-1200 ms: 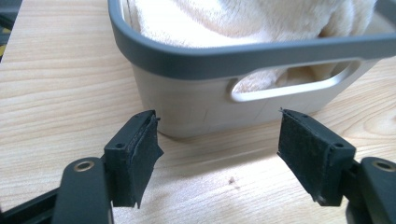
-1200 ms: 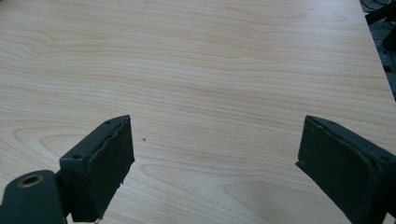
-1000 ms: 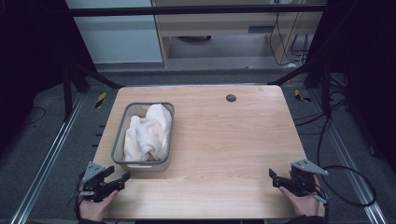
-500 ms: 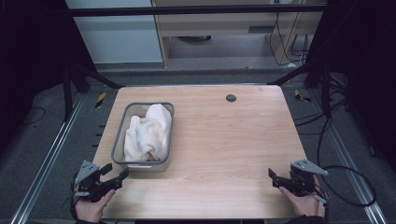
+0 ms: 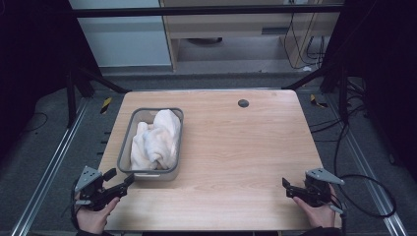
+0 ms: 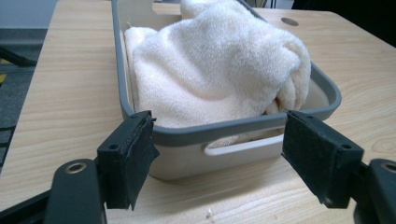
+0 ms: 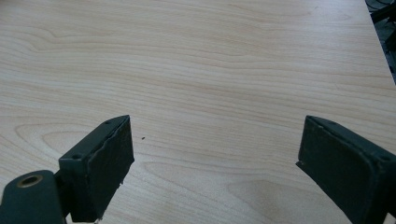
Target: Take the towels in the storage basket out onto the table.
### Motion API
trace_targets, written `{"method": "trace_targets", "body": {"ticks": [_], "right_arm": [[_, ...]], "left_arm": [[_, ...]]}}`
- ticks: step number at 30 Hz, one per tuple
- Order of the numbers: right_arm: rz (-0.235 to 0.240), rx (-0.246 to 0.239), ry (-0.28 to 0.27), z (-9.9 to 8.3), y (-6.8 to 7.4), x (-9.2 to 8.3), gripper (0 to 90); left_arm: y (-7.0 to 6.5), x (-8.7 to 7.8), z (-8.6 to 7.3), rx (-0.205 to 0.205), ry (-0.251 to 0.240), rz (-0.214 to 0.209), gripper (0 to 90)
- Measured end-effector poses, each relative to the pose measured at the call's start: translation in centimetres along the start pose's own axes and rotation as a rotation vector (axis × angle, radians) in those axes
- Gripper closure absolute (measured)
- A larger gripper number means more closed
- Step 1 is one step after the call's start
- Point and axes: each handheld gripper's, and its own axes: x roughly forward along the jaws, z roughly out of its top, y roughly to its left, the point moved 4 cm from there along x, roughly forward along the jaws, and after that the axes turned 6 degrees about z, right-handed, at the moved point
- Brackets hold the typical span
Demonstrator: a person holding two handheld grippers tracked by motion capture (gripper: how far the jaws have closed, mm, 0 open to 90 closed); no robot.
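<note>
A grey plastic bin stands on the left half of the wooden table and holds a crumpled white towel. My left gripper hovers at the table's front left corner, just short of the bin's near end. In the left gripper view its jaws frame the bin's near wall and the towel. The left gripper is open; its jaws have just been opening a little, and nothing is between them. My right gripper rests open at the front right, over bare wood.
A small dark round grommet sits near the table's far edge. Black frame posts and cables stand around the table on the floor. A cable loops off the right gripper past the table's right edge.
The left gripper has risen slightly and drifted a little to the left, near the bin's near end. The right gripper and the bin have stayed put.
</note>
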Motion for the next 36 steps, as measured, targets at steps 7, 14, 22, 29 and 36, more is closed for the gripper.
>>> {"method": "trace_targets", "body": {"ticks": [7,14,22,29,36], "right_arm": [[-0.002,-0.002,0.001,0.0,0.0,0.0,10.1],[-0.003,0.001,-0.002,0.0,-0.1,0.0,10.0],[0.0,0.004,-0.003,0.0,-0.1,0.0,10.0],[0.002,0.002,-0.002,0.0,0.0,0.1,10.0],[0.004,0.003,-0.004,0.1,-0.1,0.0,10.0]], "left_arm": [[-0.2,-0.2,0.9,0.005,-0.019,0.001,24.6],[-0.5,-0.4,1.6,0.002,-0.022,-0.016,23.3],[-0.7,-0.4,2.2,0.002,-0.018,-0.03,22.7],[-1.0,-0.2,3.3,0.0,-0.02,-0.051,22.2],[-1.5,0.3,4.3,0.012,-0.01,-0.07,21.6]]}}
